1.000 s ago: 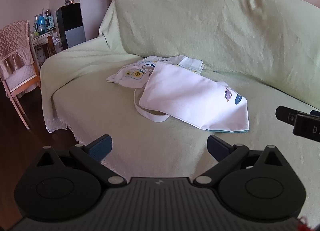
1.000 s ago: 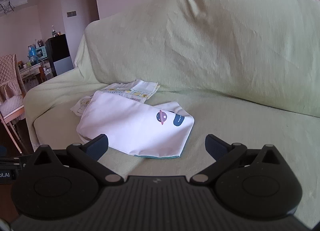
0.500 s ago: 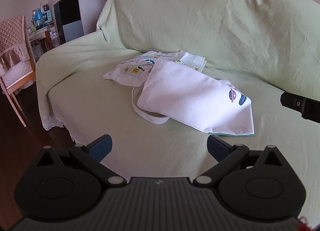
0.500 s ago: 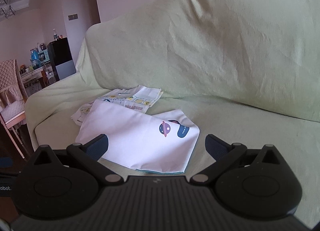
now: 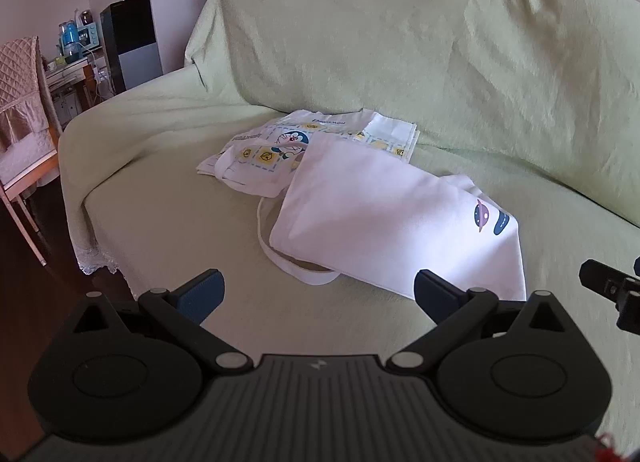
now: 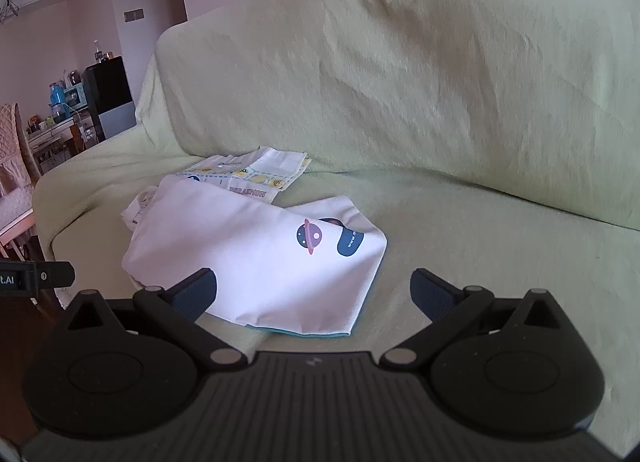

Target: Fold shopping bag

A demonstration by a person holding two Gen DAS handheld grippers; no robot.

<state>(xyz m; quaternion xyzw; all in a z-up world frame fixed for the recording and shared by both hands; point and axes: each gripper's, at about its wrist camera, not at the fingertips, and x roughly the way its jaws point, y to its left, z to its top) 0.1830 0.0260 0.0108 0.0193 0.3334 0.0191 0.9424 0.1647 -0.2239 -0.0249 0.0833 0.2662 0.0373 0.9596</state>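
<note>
Both grippers, left (image 5: 318, 290) and right (image 6: 314, 288), jaws spread and empty, have closed in on the white shopping bag (image 5: 384, 213); a grasp looks imminent.

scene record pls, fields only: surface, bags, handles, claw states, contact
surface: sofa under green cover
top bag: white tote, planet print, lying flat
under bag: cartoon-print tote, partly covered by the white one
handles: white tote's strap loop at its left end
left claw: open, empty
right claw: open, empty
contact: none, both claws short of the bags
</note>
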